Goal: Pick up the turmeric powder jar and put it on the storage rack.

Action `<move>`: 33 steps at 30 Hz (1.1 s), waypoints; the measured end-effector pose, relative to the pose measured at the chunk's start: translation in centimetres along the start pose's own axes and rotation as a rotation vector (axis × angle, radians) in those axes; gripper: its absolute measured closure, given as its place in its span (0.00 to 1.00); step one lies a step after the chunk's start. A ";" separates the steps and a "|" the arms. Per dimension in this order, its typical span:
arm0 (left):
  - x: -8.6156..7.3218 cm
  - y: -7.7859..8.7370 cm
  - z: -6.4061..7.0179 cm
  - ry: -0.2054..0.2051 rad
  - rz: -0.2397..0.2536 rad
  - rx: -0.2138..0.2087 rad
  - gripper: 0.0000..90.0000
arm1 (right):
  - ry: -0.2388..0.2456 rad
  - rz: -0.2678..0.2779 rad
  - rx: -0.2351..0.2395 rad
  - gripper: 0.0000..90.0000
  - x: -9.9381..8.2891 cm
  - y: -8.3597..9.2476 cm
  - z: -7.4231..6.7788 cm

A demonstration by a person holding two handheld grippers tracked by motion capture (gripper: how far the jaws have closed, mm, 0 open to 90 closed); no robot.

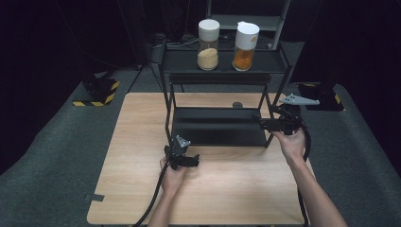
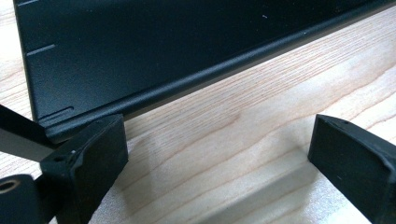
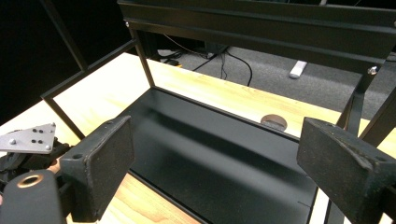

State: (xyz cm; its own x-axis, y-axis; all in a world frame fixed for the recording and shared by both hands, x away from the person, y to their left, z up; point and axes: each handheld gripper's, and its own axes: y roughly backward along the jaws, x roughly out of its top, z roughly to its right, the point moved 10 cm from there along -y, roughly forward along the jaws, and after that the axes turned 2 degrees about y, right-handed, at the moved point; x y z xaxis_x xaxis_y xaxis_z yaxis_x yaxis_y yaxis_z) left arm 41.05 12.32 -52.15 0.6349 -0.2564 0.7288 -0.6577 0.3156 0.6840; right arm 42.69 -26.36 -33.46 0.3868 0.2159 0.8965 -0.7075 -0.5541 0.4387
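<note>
A black two-tier metal rack stands on the wooden table. On its top shelf are two white-lidded jars, one of pale beige powder and one with orange contents. My left gripper rests low on the table by the lower shelf's front left corner. Its jaws are open over bare wood with nothing between them. My right gripper is at the rack's right side, open and empty, looking across the lower shelf. The left gripper is visible beyond it.
A small dark round disc sits in the tabletop behind the rack, also seen past the shelf's far edge. The rack's upright posts and top shelf rail hem in the lower shelf. Yellow-black striped stand bases stand on the grey floor.
</note>
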 end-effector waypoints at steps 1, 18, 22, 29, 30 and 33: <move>0.0 0.0 0.0 0.000 0.000 0.000 0.05 | -0.004 -0.002 -0.002 0.12 -0.3 -0.1 -0.1; 0.0 0.0 0.0 -0.001 0.000 0.000 0.05 | 0.002 -0.033 -0.011 0.12 -2.4 -1.5 -0.8; 0.0 0.0 0.0 -0.001 0.000 0.000 0.05 | -0.006 -0.034 -0.007 0.12 -2.8 -1.7 -0.9; 0.0 0.0 0.0 0.000 0.000 0.000 0.05 | -0.019 -0.046 -0.002 0.12 -3.7 -2.1 -0.9; 0.0 0.0 0.0 -0.001 0.001 0.000 0.05 | -0.024 -0.049 -0.003 0.12 -4.0 -2.2 -0.8; 0.0 0.0 0.0 -0.001 0.001 0.000 0.05 | -0.031 -0.055 -0.003 0.12 -4.5 -2.3 -0.7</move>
State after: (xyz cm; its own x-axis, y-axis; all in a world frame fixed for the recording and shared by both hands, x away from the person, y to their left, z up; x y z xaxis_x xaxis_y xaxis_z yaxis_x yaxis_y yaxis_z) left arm 41.05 12.32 -52.15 0.6343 -0.2568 0.7292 -0.6581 0.3155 0.6836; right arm 42.16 -25.44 -38.45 0.4429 0.2210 0.8689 -0.6866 -0.5396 0.4872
